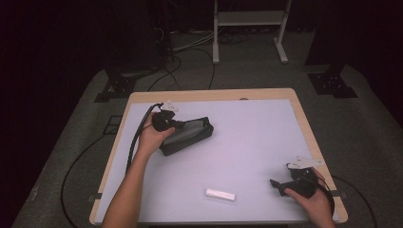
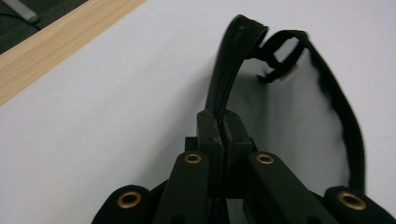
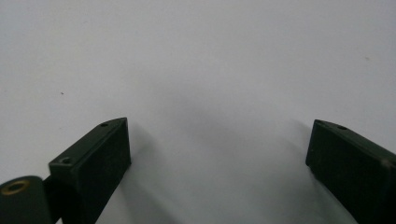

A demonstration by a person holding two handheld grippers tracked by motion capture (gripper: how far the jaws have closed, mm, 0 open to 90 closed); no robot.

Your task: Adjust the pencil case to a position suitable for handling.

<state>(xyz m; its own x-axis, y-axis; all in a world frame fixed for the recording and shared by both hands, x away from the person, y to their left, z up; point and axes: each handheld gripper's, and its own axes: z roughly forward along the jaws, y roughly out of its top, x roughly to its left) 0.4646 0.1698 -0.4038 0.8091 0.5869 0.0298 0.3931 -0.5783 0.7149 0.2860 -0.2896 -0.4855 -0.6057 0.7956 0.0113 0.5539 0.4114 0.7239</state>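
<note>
No text, label, brand, number or sign can be read on anything here.

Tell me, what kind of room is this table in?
Probably a lab or recording studio. Dark curtains surround one wooden-edged table, cables snake across the grey floor, and a white stand sits at the back. A person holds a gripper over it.
</note>
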